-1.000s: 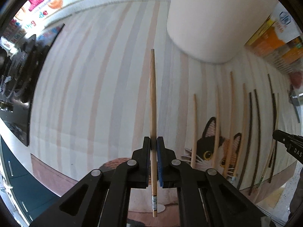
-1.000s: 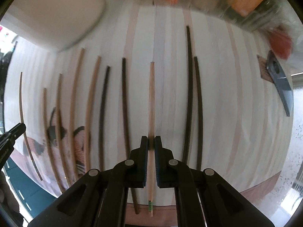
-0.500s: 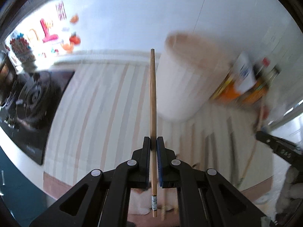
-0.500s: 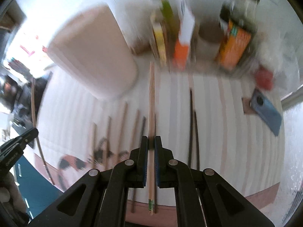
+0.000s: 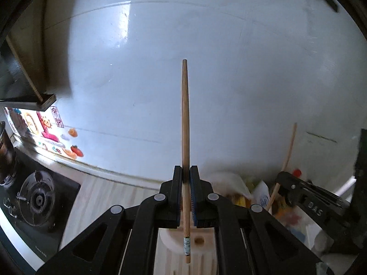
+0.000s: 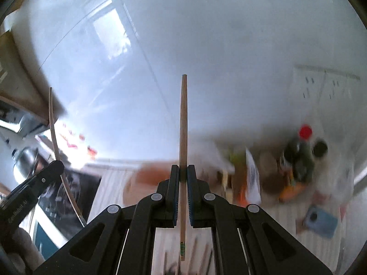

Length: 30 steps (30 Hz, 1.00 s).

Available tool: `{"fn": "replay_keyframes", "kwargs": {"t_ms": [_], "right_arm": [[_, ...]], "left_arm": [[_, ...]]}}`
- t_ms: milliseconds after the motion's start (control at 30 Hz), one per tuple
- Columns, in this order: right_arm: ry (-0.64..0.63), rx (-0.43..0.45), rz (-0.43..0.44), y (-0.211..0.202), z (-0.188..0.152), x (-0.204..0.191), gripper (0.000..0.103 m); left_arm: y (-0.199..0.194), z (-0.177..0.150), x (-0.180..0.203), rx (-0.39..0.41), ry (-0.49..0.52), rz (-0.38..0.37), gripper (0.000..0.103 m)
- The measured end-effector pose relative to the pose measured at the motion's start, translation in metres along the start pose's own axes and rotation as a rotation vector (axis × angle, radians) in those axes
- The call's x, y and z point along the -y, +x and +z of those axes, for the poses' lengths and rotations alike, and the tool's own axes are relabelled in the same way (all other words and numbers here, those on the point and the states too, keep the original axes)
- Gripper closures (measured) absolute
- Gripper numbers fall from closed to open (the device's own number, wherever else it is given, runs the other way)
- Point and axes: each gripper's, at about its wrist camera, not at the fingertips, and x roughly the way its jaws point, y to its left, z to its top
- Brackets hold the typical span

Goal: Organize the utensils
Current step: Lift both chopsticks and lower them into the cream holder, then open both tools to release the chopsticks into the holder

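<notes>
Both grippers are each clenching a chopstick: left gripper point(image 5: 186, 171), right gripper point(image 6: 182, 170). Next they're probably needing to tip them into the holder point(image 5: 199, 240).

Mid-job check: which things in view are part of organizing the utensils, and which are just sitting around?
Part of the job:
- chopstick clamped in the left gripper
- chopstick clamped in the right gripper
- holder with holes
- dark chopsticks on the mat

Lying about:
- stove
- phone
- red-capped bottle

Two tools point(image 5: 186, 171) point(image 6: 182, 169) (black), two chopsticks point(image 5: 185, 123) point(image 6: 183, 123), one holder point(image 5: 201, 243).
</notes>
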Motion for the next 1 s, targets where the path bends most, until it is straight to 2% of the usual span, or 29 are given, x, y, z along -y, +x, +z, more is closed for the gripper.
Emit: {"fn": "replay_keyframes", "kwargs": {"t_ms": [233, 500, 733, 1000], "right_arm": [[0.044, 0.072, -0.011, 0.036, 0.041, -0.012, 0.096], [0.066, 0.098, -0.004, 0.069, 0.039, -0.018, 0.096], [0.031, 0.108, 0.019, 0.083, 0.024, -0.025, 0.096], [-0.012, 0.052, 0.047, 0.085, 0.017, -0.028, 0.096]], "left_arm": [[0.061, 0.025, -0.018, -0.018, -0.075, -0.005, 0.099], [0.109, 0.015, -0.023, -0.041, -0.094, -0.016, 0.099], [0.120, -0.001, -0.020, -0.068, -0.052, -0.010, 0.099], [0.105, -0.012, -0.022, -0.113, -0.031, -0.019, 0.097]]}}
